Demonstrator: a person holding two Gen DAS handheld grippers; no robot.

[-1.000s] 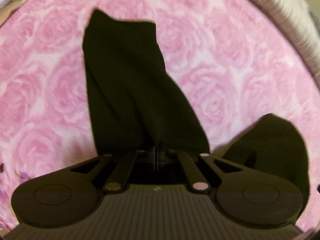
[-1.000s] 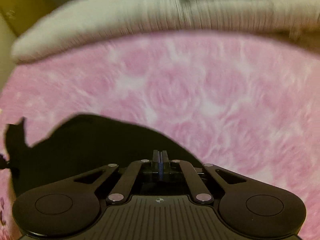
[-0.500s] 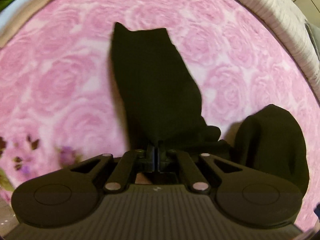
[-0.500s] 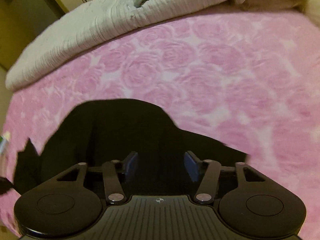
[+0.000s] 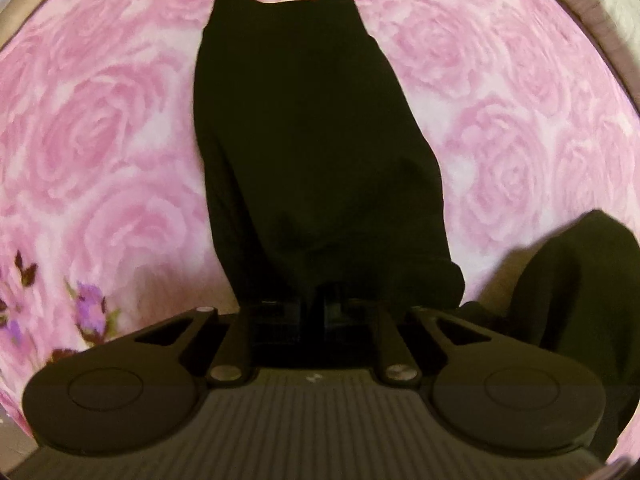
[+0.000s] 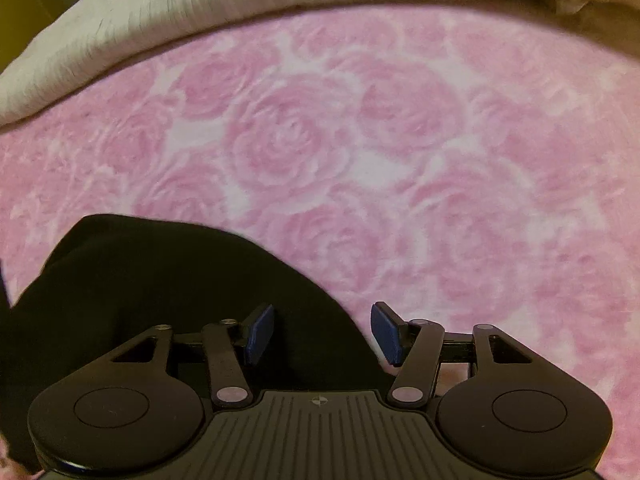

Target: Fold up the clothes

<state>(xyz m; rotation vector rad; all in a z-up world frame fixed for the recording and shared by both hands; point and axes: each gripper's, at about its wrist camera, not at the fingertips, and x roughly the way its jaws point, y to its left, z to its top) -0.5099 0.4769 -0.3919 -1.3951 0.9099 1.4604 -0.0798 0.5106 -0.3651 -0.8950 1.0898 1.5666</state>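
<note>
- Left wrist view, left part: pink rose-patterned blanket spread on the bed; a small purple flower print lies near the lower left edge.
- Left wrist view, centre: black garment, a long dark piece stretching away from the camera over the blanket, its far end the narrower one.
- Left hand-held gripper: jaws drawn together and clamped on the near end of the black garment, which bunches around the fingertips.
- Left wrist view, right part: a second rounded mass of black cloth rests on the blanket beside the gripper body; whether it joins the long piece cannot be told.
- Right wrist view, left part: the black garment covers the lower left of the frame, lying on the pink blanket.
- Right hand-held gripper: jaws part-way apart, having just been closing; blue pads exposed, the garment's edge lying between and below them, not pressed.
- Right wrist view, top: grey ribbed cover bordering the far edge of the blanket.
</note>
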